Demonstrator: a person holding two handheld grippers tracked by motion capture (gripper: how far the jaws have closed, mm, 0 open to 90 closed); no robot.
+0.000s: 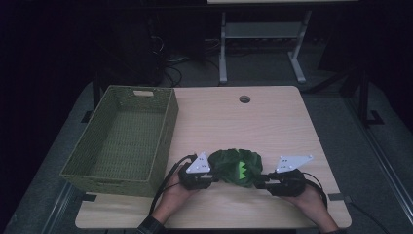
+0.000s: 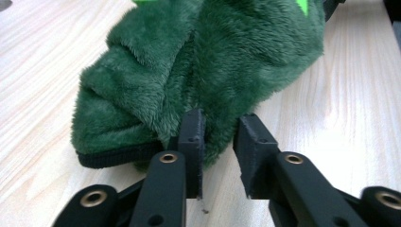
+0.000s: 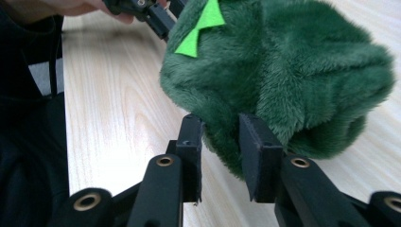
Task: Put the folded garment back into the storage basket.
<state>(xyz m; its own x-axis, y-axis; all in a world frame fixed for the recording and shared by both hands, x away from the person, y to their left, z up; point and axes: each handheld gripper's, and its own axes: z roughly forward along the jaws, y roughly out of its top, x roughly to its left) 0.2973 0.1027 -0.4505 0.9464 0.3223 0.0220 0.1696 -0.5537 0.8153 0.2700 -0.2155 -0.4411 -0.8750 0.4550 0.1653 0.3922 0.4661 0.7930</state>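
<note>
1. The high view looks from above the person's side, forward and down, taking in the whole table [image 1: 272,122], a green woven basket [image 1: 122,141] at its left, and dark floor beyond.
2. The left gripper [image 1: 213,178] view sits low, just above the tabletop, looking along its own black fingers [image 2: 191,142] at a green plush toy [image 2: 203,61] from very near.
3. The right gripper [image 1: 260,181] view is equally low and near, facing the opposite side of the plush toy [image 3: 283,80], with the left gripper [image 3: 156,16] far behind it.
4. All three views share the plush toy [image 1: 238,168] and the pale wood around it.
</note>
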